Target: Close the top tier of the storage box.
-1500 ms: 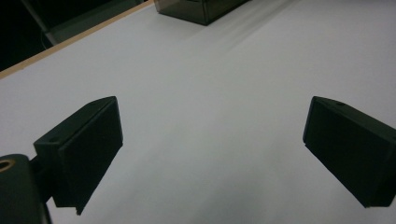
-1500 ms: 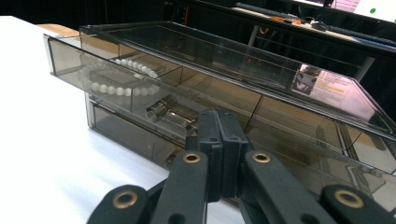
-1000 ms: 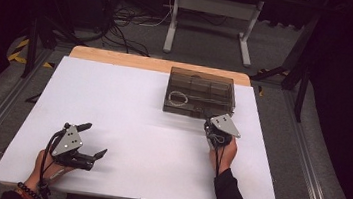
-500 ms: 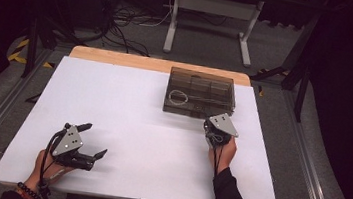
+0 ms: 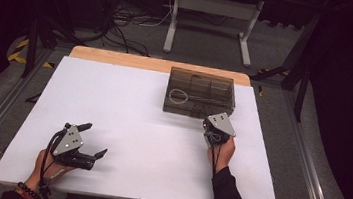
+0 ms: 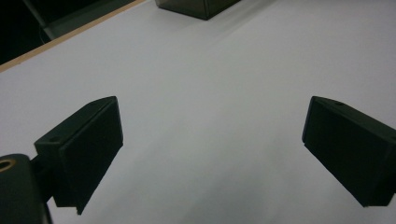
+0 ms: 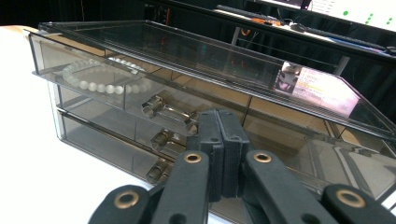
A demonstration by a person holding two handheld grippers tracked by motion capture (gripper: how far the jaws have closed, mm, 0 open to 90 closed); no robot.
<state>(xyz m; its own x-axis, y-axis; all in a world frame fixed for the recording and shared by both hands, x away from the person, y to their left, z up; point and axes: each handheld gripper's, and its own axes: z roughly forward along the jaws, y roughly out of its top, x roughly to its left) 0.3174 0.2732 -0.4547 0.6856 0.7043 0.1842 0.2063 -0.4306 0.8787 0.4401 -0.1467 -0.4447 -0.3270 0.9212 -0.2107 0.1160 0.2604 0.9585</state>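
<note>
1. Your right gripper had its two black jaws pressed flat together with nothing between them, as the right gripper view showed; its tips sat just at the front face of the smoked, see-through plastic drawer box.
2. That box stood near the far right of the table, its long axis running left to right along the far edge, its drawer fronts facing you and your right gripper.
3. In the right gripper view the box was a low, flat-lidded case of glossy tinted acrylic with stacked drawers, each carrying a small shiny metal pull.
4. A bracelet of round, milky white beads lay in the upper left drawer; from the high view it read as a pale ring.
5. Your left gripper rested near the front left, well apart from the box, jaws spread wide and empty; its blocky matte black pads hung over bare surface.
6. The table was covered by a smooth white sheet, with a light wooden strip showing along its far edge.
7. Compared with a second before, neither of your hands had shifted, the right jaws had stayed closed, and the box sat in the same place.
</note>
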